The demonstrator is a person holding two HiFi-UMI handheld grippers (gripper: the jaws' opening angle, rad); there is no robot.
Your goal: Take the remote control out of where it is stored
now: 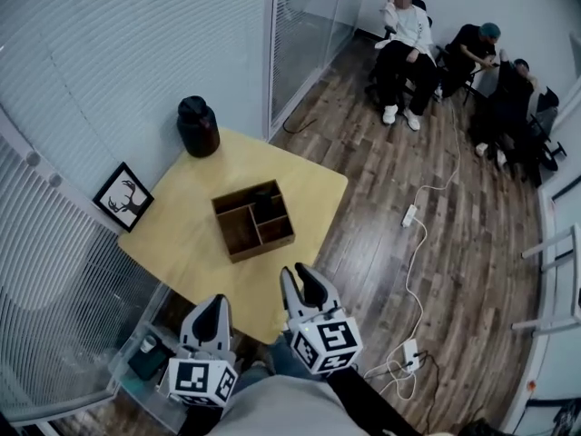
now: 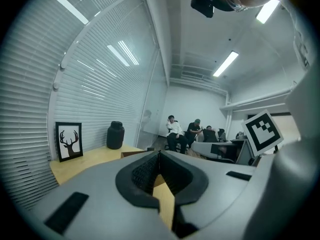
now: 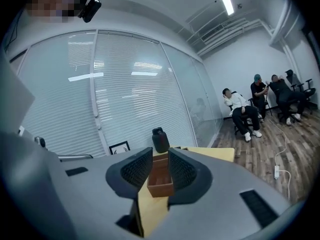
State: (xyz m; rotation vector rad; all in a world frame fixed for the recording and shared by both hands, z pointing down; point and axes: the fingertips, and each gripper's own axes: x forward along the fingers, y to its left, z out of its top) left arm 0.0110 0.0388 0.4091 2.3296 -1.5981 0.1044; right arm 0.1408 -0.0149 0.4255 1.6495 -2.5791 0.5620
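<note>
Nearest me, my left claw [image 1: 214, 309] has its jaws pressed together at the tips with nothing between them. In the left gripper view [image 2: 160, 155], only a sliver of yellow tabletop shows below where they meet. My right claw [image 1: 305, 282], just beside it, stands spread and empty [image 3: 160, 160] at the near edge of the table [image 1: 182, 234].

Straight ahead of the right claw, framed in the gap between its jaws, sits the wooden box [image 3: 159, 183] with its open compartments, apart from both claws. A dark shape [image 1: 269, 207] lies in a compartment on the box's far side, ahead of the right claw. I take it for the remote control but cannot tell for sure.

Beyond the box, ahead and to the left of both claws, a black jar [image 1: 198, 125] stands at the far table corner. A framed deer picture [image 1: 123, 196] leans on the blinds, out to the left of the left claw. Well beyond, people [image 1: 404, 44] sit on chairs.
</note>
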